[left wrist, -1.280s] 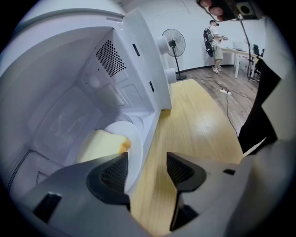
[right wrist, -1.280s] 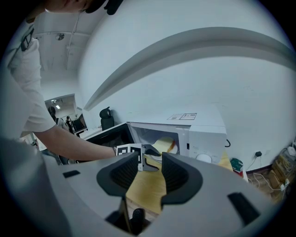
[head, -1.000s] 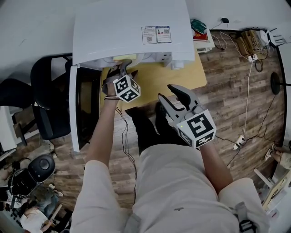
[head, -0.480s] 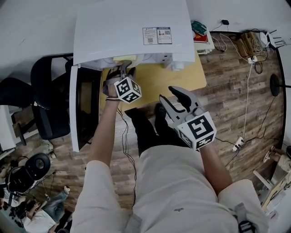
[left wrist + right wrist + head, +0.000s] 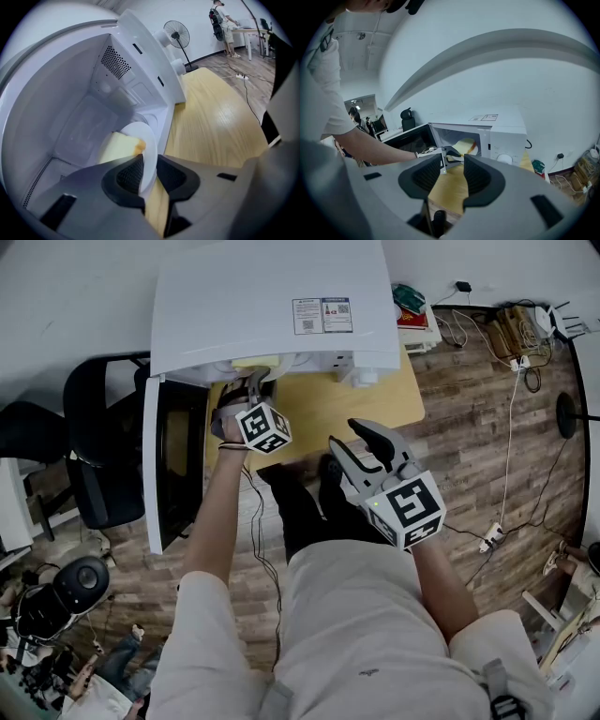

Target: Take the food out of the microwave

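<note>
The left tool (image 5: 149, 165) was closing on the rim of the white plate (image 5: 146, 140), its pads not yet clamped. The plate carried yellow food (image 5: 117, 146) inside the open microwave (image 5: 272, 306). The right tool (image 5: 452, 174) hung released and empty by the yellow wooden surface (image 5: 215, 122). Beyond lay a plank floor (image 5: 487, 427), a fan (image 5: 177, 33) and a black chair (image 5: 94, 427).

From the head we look steeply down on the microwave's (image 5: 272, 306) top and the surface (image 5: 347, 413) below it. The camera on the left tongs (image 5: 149, 164) sits right at the open mouth and faces into the cavity, very near, along jaws that are closing with the plate (image 5: 147, 140) rim between them. The camera on the right tongs (image 5: 452, 171) stands well back, facing the open front. All three views share microwave and surface; the right one also takes in the left tongs.
</note>
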